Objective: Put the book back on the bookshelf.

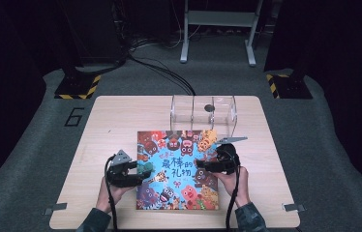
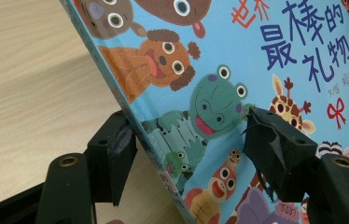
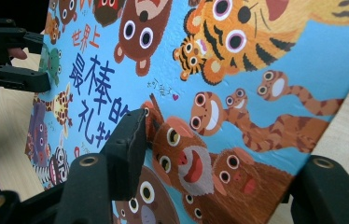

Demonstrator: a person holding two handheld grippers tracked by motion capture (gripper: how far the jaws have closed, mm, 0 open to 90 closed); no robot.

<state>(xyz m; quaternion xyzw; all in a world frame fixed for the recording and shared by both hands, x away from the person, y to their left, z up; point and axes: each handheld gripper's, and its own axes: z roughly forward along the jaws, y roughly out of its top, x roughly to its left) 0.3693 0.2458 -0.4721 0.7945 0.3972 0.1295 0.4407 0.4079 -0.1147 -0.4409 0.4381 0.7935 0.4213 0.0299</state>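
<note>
A colourful picture book with cartoon animals on a blue cover lies flat on the wooden table. My left gripper is at the book's left, spine edge. In the left gripper view the spine runs between the wide-apart jaws of that gripper: one pad lies against the edge and the other jaw tip rests on the cover by the green frog. My right gripper is at the book's right edge. In its own view the right gripper has one jaw over the cover and the other beyond the edge.
A clear plastic box stands at the table's far side, just behind the book's top edge. Bare wood lies left and right of the book. Black cables and a grey stand are on the floor beyond the table.
</note>
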